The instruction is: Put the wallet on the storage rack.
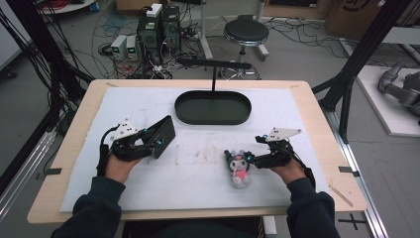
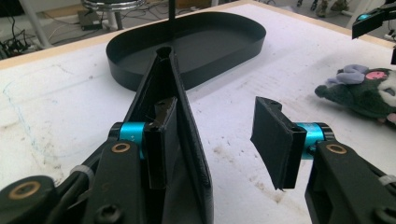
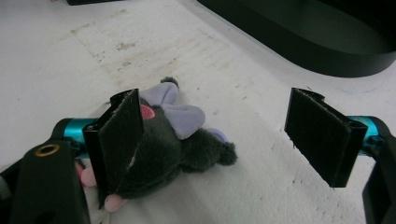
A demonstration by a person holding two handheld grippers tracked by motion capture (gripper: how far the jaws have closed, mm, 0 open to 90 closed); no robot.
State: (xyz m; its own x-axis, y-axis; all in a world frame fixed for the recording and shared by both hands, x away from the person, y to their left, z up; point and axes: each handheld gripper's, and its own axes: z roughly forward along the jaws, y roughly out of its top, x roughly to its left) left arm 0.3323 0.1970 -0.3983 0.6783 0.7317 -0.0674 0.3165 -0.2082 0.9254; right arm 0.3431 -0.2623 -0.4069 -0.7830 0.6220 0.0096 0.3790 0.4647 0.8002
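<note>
Tray (image 1: 213, 107): black, matt, smooth, looks like painted metal.
Wallet (image 1: 162, 136): black, leather-like, fine grain, dull sheen along the edge.
Plush toy (image 1: 238, 166): soft fuzzy cloth, dark grey with lilac and pink patches.
Table (image 1: 69, 148): pale wood rim, smooth.
Mat (image 1: 198, 163): white, rough, foam-like, stained.
Left gripper (image 2: 224, 135) and right gripper (image 3: 233, 126): matt black plastic arms, rough black pads, glossy blue metal collars, brass-coloured rivets.
</note>
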